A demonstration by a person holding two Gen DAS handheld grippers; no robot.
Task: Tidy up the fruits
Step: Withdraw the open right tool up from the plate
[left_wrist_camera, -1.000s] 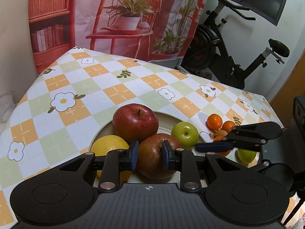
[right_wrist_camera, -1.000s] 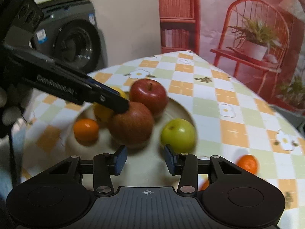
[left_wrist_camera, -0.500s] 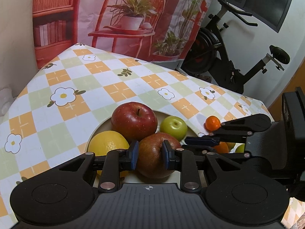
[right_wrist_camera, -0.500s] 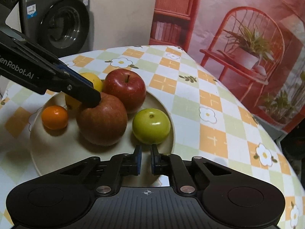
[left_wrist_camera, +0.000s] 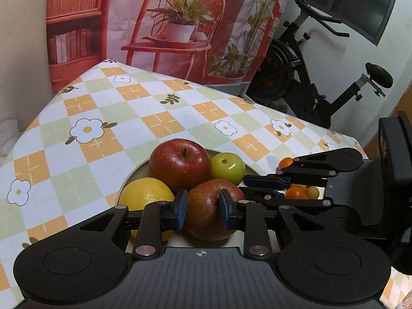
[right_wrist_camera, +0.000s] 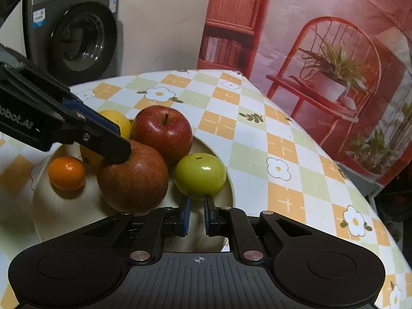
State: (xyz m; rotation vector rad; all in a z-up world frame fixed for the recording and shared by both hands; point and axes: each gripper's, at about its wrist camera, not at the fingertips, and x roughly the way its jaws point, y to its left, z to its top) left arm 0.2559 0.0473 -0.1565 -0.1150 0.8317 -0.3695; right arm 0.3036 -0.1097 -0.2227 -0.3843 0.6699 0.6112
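From your left wrist, the left gripper (left_wrist_camera: 202, 212) clamps the brownish-red apple (left_wrist_camera: 206, 215) on the plate (left_wrist_camera: 134, 175); its underside is hidden by the fingers.

From your right wrist, the right gripper (right_wrist_camera: 197, 215) is closed and empty, the glossy green apple (right_wrist_camera: 200, 175) just ahead of its tips.
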